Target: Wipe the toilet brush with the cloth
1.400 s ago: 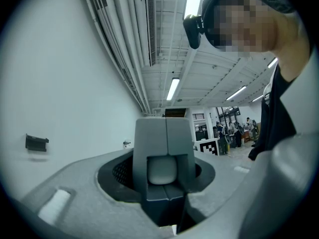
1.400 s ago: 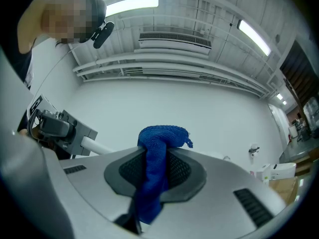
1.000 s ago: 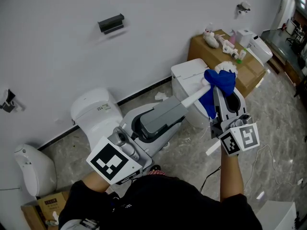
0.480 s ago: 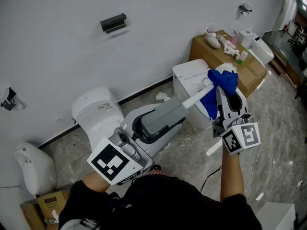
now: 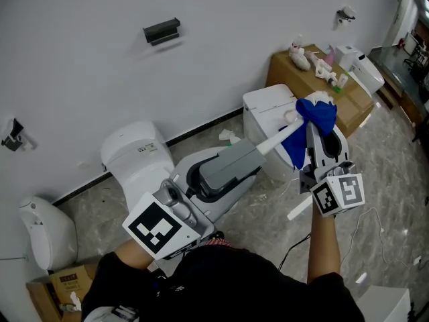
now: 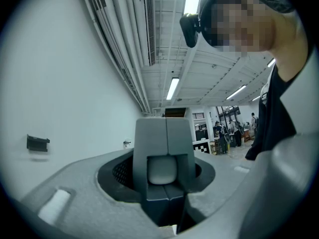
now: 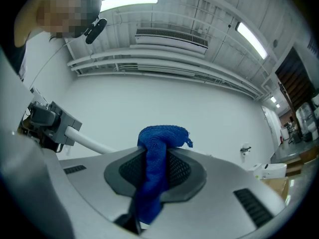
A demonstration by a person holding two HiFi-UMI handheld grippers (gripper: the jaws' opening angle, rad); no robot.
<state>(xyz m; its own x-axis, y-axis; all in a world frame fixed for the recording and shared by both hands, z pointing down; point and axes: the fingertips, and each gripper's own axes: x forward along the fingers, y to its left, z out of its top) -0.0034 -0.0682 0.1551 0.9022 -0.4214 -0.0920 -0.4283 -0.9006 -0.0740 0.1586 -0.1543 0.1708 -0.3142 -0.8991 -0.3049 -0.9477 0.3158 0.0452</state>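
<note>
Left claw (image 5: 251,151) is clamped on the toilet brush (image 5: 273,141), with the handle running lengthwise between the jaws and sticking out past the tips. The brush is up in the air, roughly level, over the white tank (image 5: 265,106) by the wall. Right claw (image 7: 155,156) is pinching the cloth (image 5: 312,116), blue knit, bunched over the far end of the brush; the loose tail hangs down through the jaws.

Handling, my read:
- Brush: light, with a stiff plastic handle that's smooth and likely slippery. The long lever means any push at the head end will try to twist it in the grip, so hold well down the handle, as it is now.
- Cloth: soft and floppy, with no shape of its own. Pinch a thick fold, not an edge, or it'll pull out on the stroke.
- White tuft above the cloth is probably bristles; can't tell for sure.
</note>
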